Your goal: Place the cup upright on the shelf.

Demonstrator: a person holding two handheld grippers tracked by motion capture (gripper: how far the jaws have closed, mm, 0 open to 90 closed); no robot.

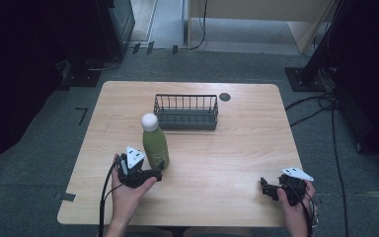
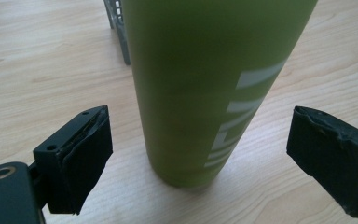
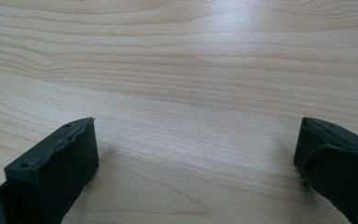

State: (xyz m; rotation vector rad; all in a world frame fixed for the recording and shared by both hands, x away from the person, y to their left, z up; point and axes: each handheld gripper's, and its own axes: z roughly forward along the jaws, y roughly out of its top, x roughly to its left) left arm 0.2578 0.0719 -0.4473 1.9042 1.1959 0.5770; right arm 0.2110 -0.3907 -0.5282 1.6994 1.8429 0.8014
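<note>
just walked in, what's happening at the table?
A person holds a tool in each hand. The left tool is open, its jaws on either side of an upright green bottle but not touching it. The right tool rests open near the wooden table's front edge. A wire basket stands behind the bottle.

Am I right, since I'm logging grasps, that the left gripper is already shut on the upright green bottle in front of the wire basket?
Not quite. The left gripper is open: in the left gripper view both jaws stand clear of the upright green bottle, with bare table showing on each side. The bottle does stand in front of the wire basket.
</note>
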